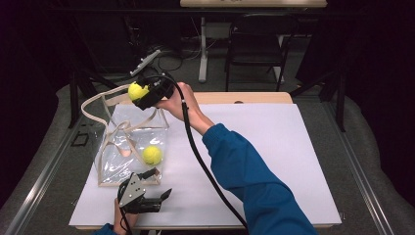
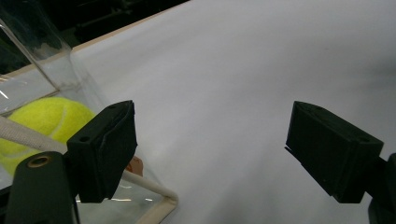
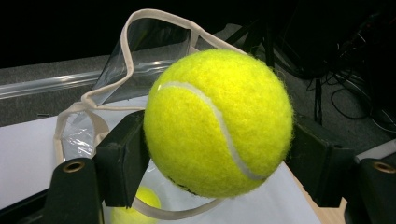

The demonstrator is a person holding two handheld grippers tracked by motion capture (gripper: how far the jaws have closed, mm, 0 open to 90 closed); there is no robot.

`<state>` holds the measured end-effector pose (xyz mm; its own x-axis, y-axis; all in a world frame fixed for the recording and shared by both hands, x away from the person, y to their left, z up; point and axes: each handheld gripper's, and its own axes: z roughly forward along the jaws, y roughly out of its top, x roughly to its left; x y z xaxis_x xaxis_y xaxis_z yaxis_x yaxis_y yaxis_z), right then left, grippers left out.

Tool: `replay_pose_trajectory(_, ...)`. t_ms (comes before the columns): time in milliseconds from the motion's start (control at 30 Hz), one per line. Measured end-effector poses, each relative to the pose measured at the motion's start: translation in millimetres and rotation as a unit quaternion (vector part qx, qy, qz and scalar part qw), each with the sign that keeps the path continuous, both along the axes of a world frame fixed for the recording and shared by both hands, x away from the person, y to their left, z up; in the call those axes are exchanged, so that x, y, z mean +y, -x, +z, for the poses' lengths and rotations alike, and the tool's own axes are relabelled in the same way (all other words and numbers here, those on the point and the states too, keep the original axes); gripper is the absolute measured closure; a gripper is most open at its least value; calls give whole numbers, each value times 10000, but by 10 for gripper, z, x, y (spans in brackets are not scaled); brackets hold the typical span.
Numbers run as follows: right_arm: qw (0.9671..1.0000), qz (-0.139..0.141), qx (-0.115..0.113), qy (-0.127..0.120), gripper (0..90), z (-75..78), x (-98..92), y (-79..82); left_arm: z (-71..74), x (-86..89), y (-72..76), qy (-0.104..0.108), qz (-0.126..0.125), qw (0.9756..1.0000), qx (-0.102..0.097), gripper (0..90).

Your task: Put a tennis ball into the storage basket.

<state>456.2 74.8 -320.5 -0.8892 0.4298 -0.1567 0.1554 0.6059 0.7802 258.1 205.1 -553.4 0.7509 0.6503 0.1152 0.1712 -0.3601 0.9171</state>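
Yellow tennis ball (image 3: 218,122) in right gripper (image 1: 142,95); no legible writing.

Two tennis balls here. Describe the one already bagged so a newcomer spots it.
Start at the white table, then find the clear bag with beige trim on its left side. The tennis ball lies low inside it; the other ball is held above the bag by the right gripper.

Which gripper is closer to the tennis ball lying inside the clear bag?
Left. The left gripper sits open just outside the bag near the ball; the right gripper is above the bag.
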Motion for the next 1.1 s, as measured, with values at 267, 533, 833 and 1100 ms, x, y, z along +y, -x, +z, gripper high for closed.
replay_pose_trajectory(267,10000,16,6,-23,265,-16,30,-2,1,1,0,6,2,10000,-1,159)
replay_pose_trajectory(533,9999,83,56,-7,265,-48,83,9,3,3,2,5,0,10000,-9,158)
replay_pose_trajectory(833,9998,91,172,8,265,-118,106,5,3,5,3,6,-2,10000,-4,159)
replay_pose_trajectory(1100,9997,106,223,39,265,-152,118,7,4,6,2,3,-6,10000,-8,159)
